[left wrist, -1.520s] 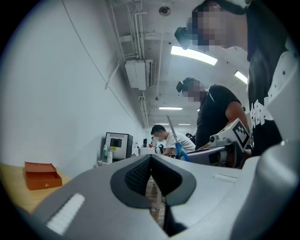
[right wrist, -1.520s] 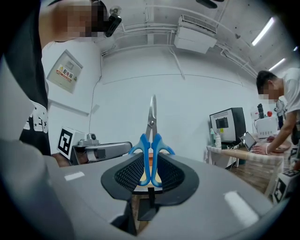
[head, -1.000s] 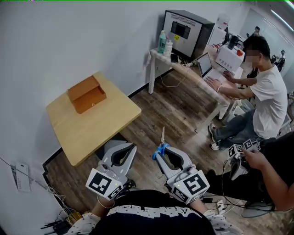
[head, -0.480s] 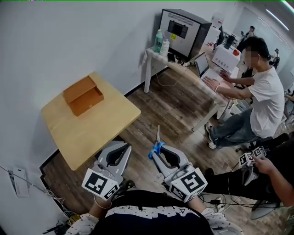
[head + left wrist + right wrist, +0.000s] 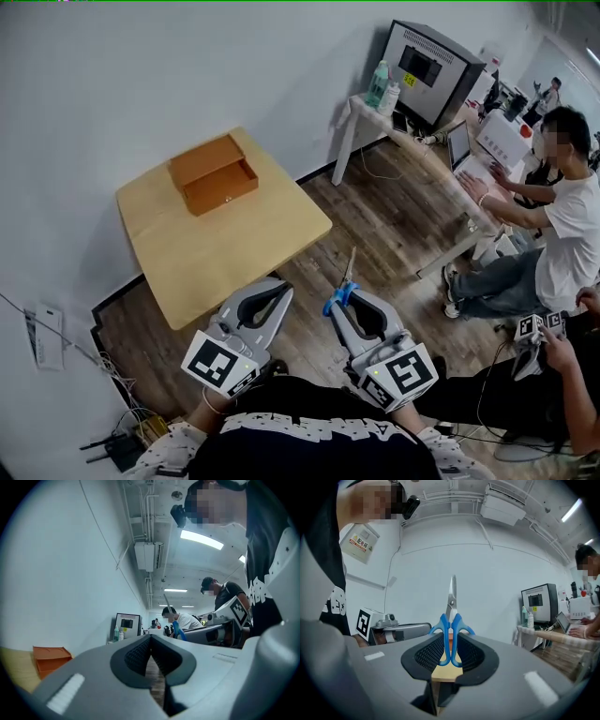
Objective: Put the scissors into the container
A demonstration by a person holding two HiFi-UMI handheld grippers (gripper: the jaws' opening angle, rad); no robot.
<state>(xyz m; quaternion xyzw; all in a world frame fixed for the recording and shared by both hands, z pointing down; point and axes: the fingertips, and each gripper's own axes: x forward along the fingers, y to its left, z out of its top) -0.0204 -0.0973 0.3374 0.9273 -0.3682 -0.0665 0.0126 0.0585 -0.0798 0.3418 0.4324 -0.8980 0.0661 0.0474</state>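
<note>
Right gripper view: right gripper [image 5: 451, 654] clamps scissors [image 5: 451, 620]

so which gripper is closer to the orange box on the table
Left. The left gripper, shut and empty, sits just off the near edge of the table carrying the orange box. The right gripper, holding the scissors, is further right over the wooden floor.

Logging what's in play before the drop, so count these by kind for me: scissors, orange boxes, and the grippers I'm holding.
Scissors: 1
Orange box: 1, on the wooden table
Grippers: 2, the left gripper shut on nothing, the right gripper shut on the scissors' blue handles
Total: 4
</note>
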